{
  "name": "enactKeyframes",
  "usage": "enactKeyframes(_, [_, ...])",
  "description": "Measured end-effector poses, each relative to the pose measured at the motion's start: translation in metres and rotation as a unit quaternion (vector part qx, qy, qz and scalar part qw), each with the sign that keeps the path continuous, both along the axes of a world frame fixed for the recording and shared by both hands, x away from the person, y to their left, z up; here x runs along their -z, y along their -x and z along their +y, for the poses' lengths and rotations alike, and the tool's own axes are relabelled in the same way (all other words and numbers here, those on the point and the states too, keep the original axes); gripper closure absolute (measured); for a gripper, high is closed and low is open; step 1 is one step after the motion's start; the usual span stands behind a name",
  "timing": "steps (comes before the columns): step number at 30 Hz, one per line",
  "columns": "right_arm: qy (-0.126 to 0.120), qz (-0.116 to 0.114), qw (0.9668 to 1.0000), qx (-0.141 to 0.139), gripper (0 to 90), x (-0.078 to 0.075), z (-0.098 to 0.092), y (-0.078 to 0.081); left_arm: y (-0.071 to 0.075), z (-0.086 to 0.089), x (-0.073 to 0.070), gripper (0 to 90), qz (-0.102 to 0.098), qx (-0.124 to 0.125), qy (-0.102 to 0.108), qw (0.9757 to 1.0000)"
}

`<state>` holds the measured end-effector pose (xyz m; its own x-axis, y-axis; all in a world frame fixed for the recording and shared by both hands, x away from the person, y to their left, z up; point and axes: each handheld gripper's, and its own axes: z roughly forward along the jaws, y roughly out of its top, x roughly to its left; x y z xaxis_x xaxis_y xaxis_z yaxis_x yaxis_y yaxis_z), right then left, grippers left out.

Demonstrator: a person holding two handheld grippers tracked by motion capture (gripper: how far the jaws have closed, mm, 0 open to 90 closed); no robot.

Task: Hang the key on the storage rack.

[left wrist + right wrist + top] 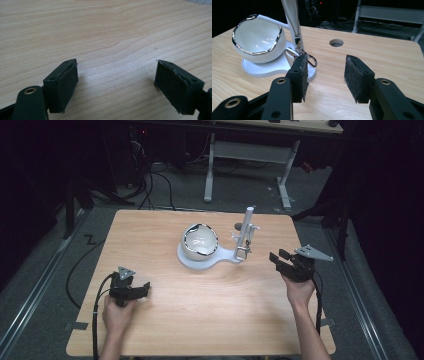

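Approach was judged to be the step in hand: the right gripper [281,256] was held released, its jaws parted with nothing between them, near the white stand [210,257] at the middle of the wooden table [200,320]. On the stand's round base a white bowl with a silvered rim [199,241] was carried, and beside it an upright white post [291,15] was set, with small metal rings [302,53] hung at its foot. In the right gripper view those rings were seen just beyond the jaw tips. The left gripper [116,82] was likewise released and empty, low over bare wood, well apart from the stand. A short further advance and a squared line-up on the post or rings was judged to be called for before any closing
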<state>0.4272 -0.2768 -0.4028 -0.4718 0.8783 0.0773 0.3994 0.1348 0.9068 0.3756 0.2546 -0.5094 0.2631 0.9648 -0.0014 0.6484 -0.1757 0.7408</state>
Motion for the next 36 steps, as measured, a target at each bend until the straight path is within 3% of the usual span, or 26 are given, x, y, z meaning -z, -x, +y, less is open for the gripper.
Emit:
enactKeyframes(19, [-0.007, 0.005, 0.9999, 0.013, 53.4, 0.009, -0.014, 0.008, 0.000, 0.000, 0.000, 19.1, 0.000, 0.000, 0.000, 1.0000])
enactKeyframes(36, [-0.013, 0.029, 0.9993, 0.022, 53.5, 0.026, -0.025, 0.014, 0.000, 0.000, 0.000, 19.1, 0.000, 0.000, 0.000, 1.0000])
